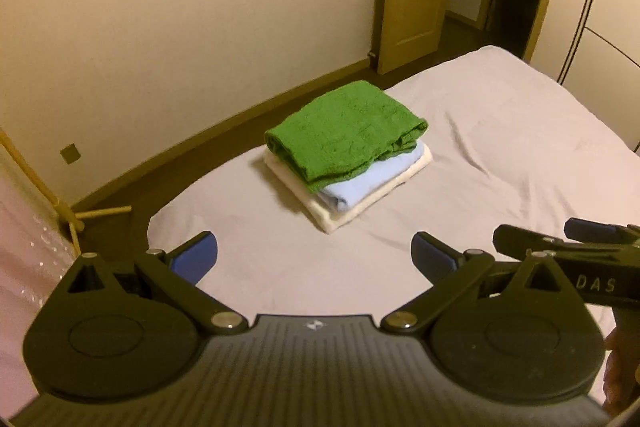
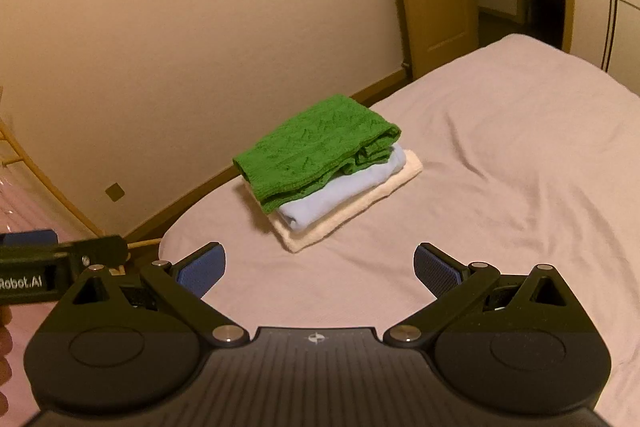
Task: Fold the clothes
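Three folded pieces sit stacked near the bed's wall-side edge. The green knitted top lies uppermost, its fold slightly loose at one end. Under it lies a pale blue garment, and at the bottom a cream one, squared flat against the bed.

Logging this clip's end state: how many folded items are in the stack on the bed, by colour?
Green: 1, the green towel on top
Light blue: 1, the light blue cloth in the middle
Cream white: 1, the cream towel at the bottom
Total: 3, stacked on the bed
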Tool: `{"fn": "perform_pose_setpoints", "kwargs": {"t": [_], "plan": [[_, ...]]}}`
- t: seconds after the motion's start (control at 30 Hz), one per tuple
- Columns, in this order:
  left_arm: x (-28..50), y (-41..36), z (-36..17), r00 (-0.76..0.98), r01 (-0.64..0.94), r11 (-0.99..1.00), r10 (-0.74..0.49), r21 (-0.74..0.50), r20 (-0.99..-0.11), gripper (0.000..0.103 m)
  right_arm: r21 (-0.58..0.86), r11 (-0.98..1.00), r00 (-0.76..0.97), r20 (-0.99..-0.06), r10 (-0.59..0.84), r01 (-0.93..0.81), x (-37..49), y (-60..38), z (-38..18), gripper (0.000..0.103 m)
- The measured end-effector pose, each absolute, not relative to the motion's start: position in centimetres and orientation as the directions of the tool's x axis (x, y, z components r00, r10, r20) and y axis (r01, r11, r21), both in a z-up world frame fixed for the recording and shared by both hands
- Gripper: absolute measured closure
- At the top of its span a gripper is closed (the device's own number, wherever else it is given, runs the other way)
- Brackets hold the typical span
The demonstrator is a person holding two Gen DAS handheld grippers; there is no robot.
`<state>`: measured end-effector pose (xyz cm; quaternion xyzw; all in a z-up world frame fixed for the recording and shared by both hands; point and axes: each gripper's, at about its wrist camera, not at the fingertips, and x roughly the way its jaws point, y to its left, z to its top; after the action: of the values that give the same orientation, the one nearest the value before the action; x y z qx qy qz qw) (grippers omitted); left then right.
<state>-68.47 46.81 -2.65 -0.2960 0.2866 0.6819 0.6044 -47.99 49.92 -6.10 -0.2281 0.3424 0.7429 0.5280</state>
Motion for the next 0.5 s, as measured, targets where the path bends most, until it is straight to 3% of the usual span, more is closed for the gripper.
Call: {"fn": "perform_pose_setpoints", "kwargs": {"t": [0.5], "plan": [[-67.9, 50.3, -6.2, -0.114, -0.993, -0.086, 0.587, 0.079, -0.801, 0.001, 0.242, -0.220, -0.326, -0.755, 0.569, -0.945, -48.3, 53.9, -8.4, 0.000]]}}
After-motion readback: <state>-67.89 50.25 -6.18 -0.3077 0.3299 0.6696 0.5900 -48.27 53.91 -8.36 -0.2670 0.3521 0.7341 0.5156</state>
